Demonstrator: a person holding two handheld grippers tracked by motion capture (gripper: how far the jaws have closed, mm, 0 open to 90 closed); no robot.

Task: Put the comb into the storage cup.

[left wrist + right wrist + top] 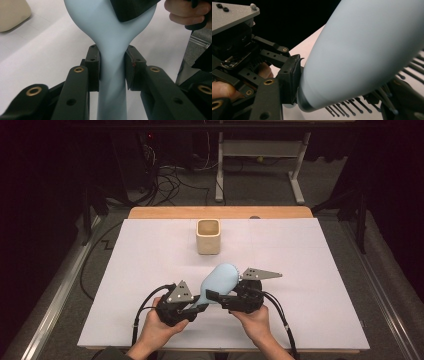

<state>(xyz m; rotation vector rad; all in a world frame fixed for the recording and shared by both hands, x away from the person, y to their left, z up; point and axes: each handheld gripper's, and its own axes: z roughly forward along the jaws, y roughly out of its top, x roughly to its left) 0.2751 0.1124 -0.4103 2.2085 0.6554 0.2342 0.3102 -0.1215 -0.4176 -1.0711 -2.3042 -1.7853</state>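
We clamp the pale-blue hairbrush [220, 279] handle in our left gripper [112, 68] while our right gripper [216, 297] grasps its head.

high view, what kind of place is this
Probably a lab or recording workspace: a white-covered table on a dark floor, loose cables behind it, and a metal desk frame at the back.
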